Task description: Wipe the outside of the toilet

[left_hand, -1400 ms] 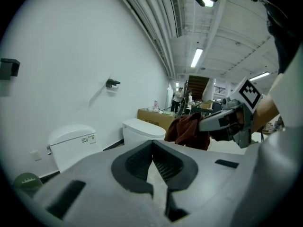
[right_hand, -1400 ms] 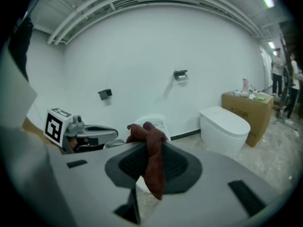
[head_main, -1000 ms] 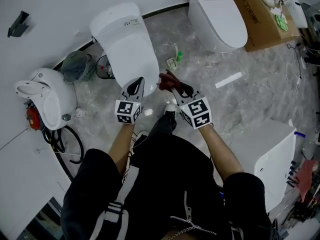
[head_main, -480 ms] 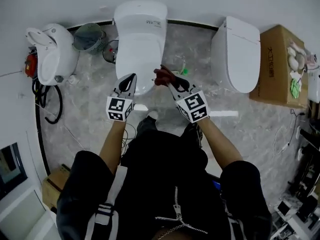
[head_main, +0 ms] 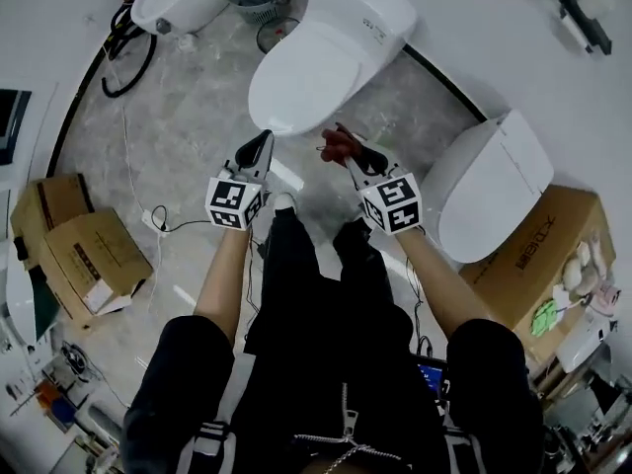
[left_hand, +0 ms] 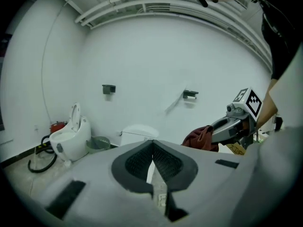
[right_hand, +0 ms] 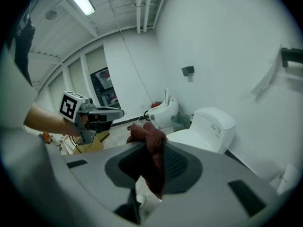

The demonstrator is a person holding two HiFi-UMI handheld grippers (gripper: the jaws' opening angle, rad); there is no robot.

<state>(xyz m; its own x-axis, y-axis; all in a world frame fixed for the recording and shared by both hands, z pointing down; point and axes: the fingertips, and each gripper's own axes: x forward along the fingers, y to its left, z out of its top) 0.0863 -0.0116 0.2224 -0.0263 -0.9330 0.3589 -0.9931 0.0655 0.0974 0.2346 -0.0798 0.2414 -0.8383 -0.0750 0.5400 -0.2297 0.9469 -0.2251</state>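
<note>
Right claw (head_main: 348, 156) clamped on dark red cloth (head_main: 333, 144), beside near end of closed toilet (head_main: 326, 57); left claw (head_main: 265, 141) pressed together, empty, to cloth's left.

bright ceiling light, heavy fisheye edges

Toilet (head_main: 326, 62): white, lid down, just ahead of both claws.
Left claw (head_main: 263, 142): tips together, near the bowl's front edge.
Right claw (head_main: 348, 154): clamped on a dark red cloth (head_main: 334, 143).
Second toilet (head_main: 494, 191): off right, lid down.
</note>
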